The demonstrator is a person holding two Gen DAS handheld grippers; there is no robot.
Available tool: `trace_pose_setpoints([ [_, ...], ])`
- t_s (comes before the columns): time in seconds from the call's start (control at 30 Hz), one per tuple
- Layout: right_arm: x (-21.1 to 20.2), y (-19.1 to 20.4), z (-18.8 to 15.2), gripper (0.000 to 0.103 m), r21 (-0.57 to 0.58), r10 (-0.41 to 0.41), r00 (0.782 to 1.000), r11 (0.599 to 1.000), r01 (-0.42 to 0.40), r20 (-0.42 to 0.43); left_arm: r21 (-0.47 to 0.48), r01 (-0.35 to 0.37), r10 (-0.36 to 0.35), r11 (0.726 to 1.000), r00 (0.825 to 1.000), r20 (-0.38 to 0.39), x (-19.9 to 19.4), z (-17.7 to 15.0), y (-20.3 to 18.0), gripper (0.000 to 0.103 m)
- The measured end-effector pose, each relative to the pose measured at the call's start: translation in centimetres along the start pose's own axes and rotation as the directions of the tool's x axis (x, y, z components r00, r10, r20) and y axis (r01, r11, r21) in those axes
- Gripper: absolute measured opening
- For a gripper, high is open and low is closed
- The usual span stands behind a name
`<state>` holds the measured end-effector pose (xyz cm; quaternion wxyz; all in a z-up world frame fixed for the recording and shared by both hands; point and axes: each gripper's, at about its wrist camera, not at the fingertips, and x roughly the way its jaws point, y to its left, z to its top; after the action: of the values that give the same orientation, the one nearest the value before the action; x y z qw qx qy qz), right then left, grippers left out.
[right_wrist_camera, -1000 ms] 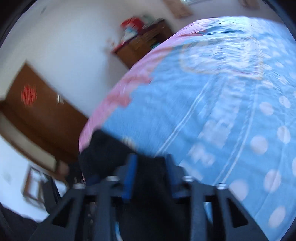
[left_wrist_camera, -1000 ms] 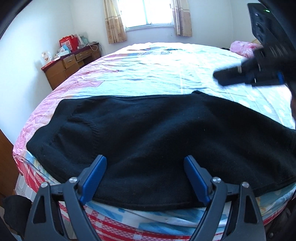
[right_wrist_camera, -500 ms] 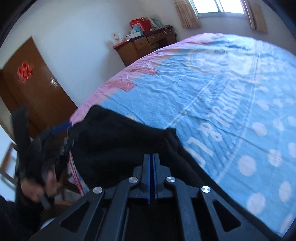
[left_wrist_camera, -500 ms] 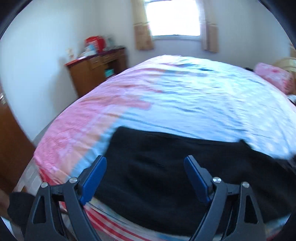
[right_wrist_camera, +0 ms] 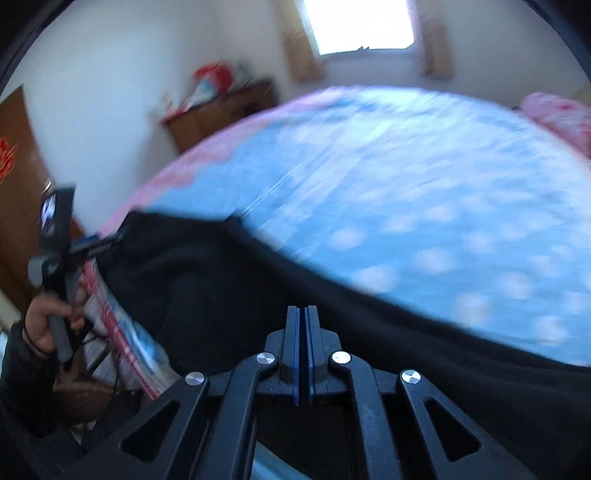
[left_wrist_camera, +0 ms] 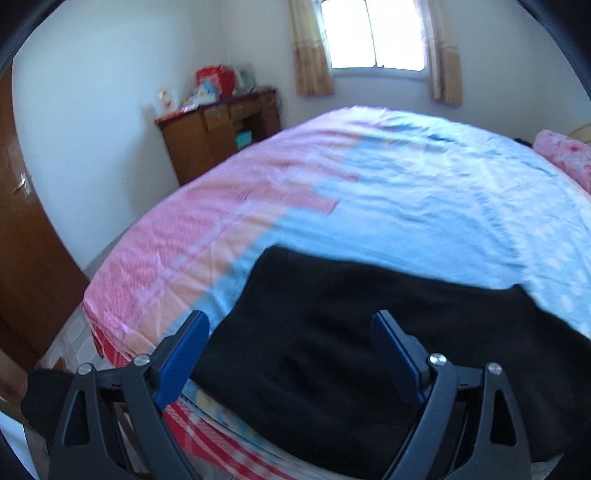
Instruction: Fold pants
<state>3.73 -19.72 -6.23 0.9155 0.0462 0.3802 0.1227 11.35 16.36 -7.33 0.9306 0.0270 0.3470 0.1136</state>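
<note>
Black pants (left_wrist_camera: 332,339) lie flat along the near edge of the bed (left_wrist_camera: 406,192), with a corner at the back left. My left gripper (left_wrist_camera: 291,354) is open and hovers over the pants' left part, holding nothing. In the right wrist view the pants (right_wrist_camera: 229,280) stretch from left to right under my right gripper (right_wrist_camera: 303,325), whose blue pads are pressed together. No cloth shows between them. The left gripper's body (right_wrist_camera: 59,243) shows at the far left in a hand.
The bed has a blue and pink sheet. A wooden dresser (left_wrist_camera: 221,129) with items on top stands against the far left wall. A brown door (left_wrist_camera: 22,236) is at the left. A pink pillow (left_wrist_camera: 565,155) lies at the far right under a window (left_wrist_camera: 373,33).
My left gripper swung left towards the pants' left end and stayed open. My right gripper, open a second ago, shut and turned to look across the bed.
</note>
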Motion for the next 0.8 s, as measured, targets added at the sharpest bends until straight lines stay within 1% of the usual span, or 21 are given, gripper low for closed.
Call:
trace_pose_setpoints([
  [0.03, -1.5, -1.4, -0.1, 0.003, 0.020, -0.034, 0.999, 0.999, 0.033, 0.026, 0.012, 0.013, -0.013, 1.000, 1.000, 0.010, -0.6, 0.1, -0.7, 0.092],
  [0.07, -3.3, -3.1, -0.4, 0.003, 0.054, -0.074, 0.996, 0.996, 0.071, 0.054, 0.028, 0.041, -0.041, 0.999, 0.999, 0.015, -1.3, 0.1, -1.8, 0.092],
  [0.1, -5.4, -5.6, -0.9, 0.003, 0.099, -0.148, 0.987, 0.985, 0.140, 0.070, 0.043, 0.064, -0.065, 0.997, 0.998, 0.017, -1.7, 0.2, -2.7, 0.092],
  [0.17, -8.0, -9.5, -1.8, 0.003, 0.173, -0.251, 0.967, 0.955, 0.239, 0.051, 0.078, 0.099, -0.101, 0.992, 0.995, 0.019, -2.7, 0.1, -5.0, 0.092],
  [0.2, -9.9, -12.1, -2.7, 0.003, 0.221, -0.312, 0.949, 0.929, 0.296, 0.038, 0.102, 0.123, -0.126, 0.987, 0.992, 0.020, -3.3, -0.1, -6.4, 0.092],
  [0.23, -11.2, -13.6, -3.2, 0.003, 0.250, -0.346, 0.937, 0.912, 0.326, 0.041, 0.117, 0.137, -0.140, 0.984, 0.990, 0.019, -3.8, -0.1, -7.3, 0.092],
  [0.27, -13.1, -15.3, -3.9, 0.003, 0.292, -0.393, 0.918, 0.885, 0.362, 0.051, 0.142, 0.168, -0.171, 0.976, 0.985, 0.015, -4.5, -0.3, -8.8, 0.092],
  [0.3, -15.5, -17.7, -4.8, 0.003, 0.357, -0.444, 0.894, 0.846, 0.395, 0.064, 0.153, 0.186, -0.190, 0.971, 0.982, 0.011, -4.9, -0.4, -9.6, 0.092],
  [0.37, -18.8, -20.9, -5.9, 0.003, 0.441, -0.496, 0.865, 0.795, 0.417, 0.077, 0.179, 0.247, -0.249, 0.952, 0.968, -0.007, -6.0, -0.8, -11.9, 0.092],
  [0.43, -21.5, -24.3, -7.0, 0.004, 0.505, -0.552, 0.830, 0.740, 0.444, 0.080, 0.205, 0.282, -0.284, 0.937, 0.959, -0.021, -7.1, -1.1, -13.9, 0.092],
  [0.47, -22.1, -25.7, -7.5, 0.005, 0.525, -0.565, 0.823, 0.721, 0.453, 0.066, 0.221, 0.300, -0.301, 0.928, 0.953, -0.030, -7.8, -1.3, -14.9, 0.092],
  [0.5, -22.4, -27.6, -8.1, 0.007, 0.546, -0.570, 0.821, 0.700, 0.461, 0.036, 0.231, 0.313, -0.314, 0.921, 0.949, -0.036, -8.3, -1.5, -15.7, 0.092],
  [0.53, -22.4, -28.7, -8.4, 0.007, 0.557, -0.553, 0.833, 0.699, 0.449, 0.022, 0.242, 0.330, -0.329, 0.912, 0.943, -0.046, -8.8, -1.8, -16.6, 0.092],
  [0.6, -21.8, -31.0, -9.4, 0.008, 0.589, -0.488, 0.873, 0.706, 0.393, 0.002, 0.271, 0.361, -0.358, 0.892, 0.932, -0.065, -9.8, -2.2, -18.3, 0.092],
  [0.63, -21.4, -31.8, -9.6, 0.008, 0.602, -0.455, 0.890, 0.712, 0.362, 0.004, 0.281, 0.367, -0.363, 0.887, 0.929, -0.068, -10.2, -2.4, -18.8, 0.092],
  [0.67, -21.1, -32.3, -9.7, 0.008, 0.603, -0.431, 0.902, 0.723, 0.338, 0.011, 0.304, 0.378, -0.374, 0.874, 0.924, -0.073, -10.7, -2.6, -19.8, 0.092],
  [0.73, -20.7, -32.3, -9.5, 0.010, 0.591, -0.403, 0.915, 0.745, 0.310, 0.027, 0.338, 0.383, -0.382, 0.860, 0.921, -0.075, -11.3, -3.0, -21.0, 0.092],
  [0.8, -20.5, -31.9, -9.1, 0.019, 0.576, -0.393, 0.919, 0.758, 0.306, 0.029, 0.367, 0.388, -0.390, 0.846, 0.918, -0.073, -12.0, -3.2, -22.0, 0.092],
])
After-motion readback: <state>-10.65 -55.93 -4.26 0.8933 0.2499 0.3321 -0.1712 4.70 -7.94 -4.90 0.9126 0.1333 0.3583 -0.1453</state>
